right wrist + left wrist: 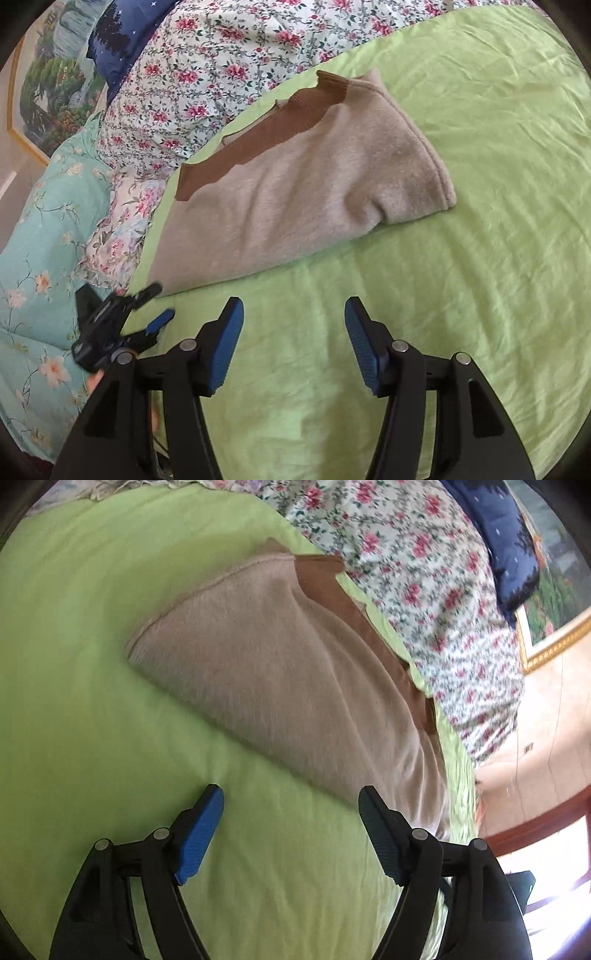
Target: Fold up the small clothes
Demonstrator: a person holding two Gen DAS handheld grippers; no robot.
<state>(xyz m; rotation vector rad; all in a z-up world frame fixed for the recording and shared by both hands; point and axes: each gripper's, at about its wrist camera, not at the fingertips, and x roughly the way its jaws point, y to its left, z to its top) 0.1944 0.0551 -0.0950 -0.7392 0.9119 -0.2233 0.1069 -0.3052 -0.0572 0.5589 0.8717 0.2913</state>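
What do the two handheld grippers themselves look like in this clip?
Both match: the left gripper and right gripper have black plastic linkage arms with round silver pivot pins, and each finger ends in a blue ribbed pad. No cables or sleeves show.

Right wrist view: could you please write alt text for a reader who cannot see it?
A beige fleece garment, folded with brown lining showing at its far edge, lies on a green sheet. The open right gripper hovers empty just short of it, with the left gripper at the garment's left corner. Floral bedding is piled behind.
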